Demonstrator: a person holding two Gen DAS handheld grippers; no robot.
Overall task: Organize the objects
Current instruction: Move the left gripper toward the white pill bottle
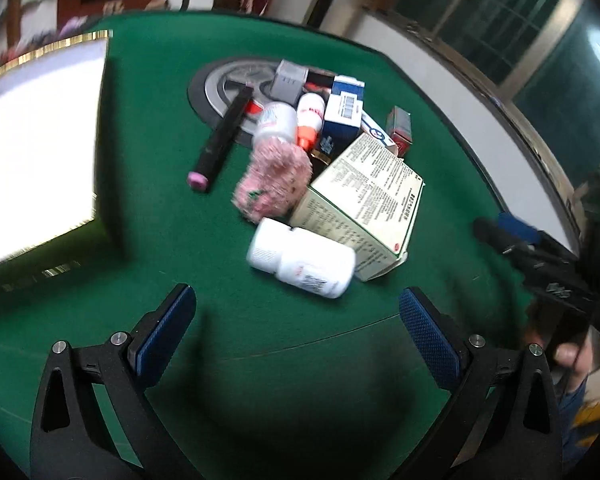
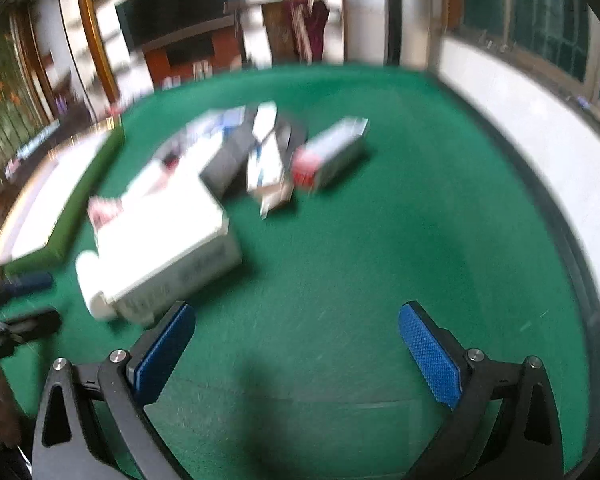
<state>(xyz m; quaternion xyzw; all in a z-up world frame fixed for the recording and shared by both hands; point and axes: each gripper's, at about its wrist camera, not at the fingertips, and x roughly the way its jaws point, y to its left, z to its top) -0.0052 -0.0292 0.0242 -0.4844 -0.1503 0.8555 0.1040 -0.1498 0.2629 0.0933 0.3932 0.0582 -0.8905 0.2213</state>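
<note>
Clutter (image 1: 320, 168) is heaped mid-table (image 1: 148, 208) (green felt).
Left gripper (image 1: 298, 312) and right gripper (image 2: 296, 328) are held wide, empty.

Both cameras look down and forward along their own fingers over the green felt table (image 1: 148, 184), from close above it. They share the heap of medicine boxes and bottles, notably the large printed carton (image 1: 364, 204) (image 2: 168, 240) (blurred from the right).

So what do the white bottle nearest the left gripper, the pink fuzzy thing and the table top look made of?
White bottle: likely plastic, smooth with a soft sheen. Pink fuzzy thing: looks like fluffy yarn or tinsel; blur leaves it open. Table top: green felt-like cloth, matte, no glare.
</note>
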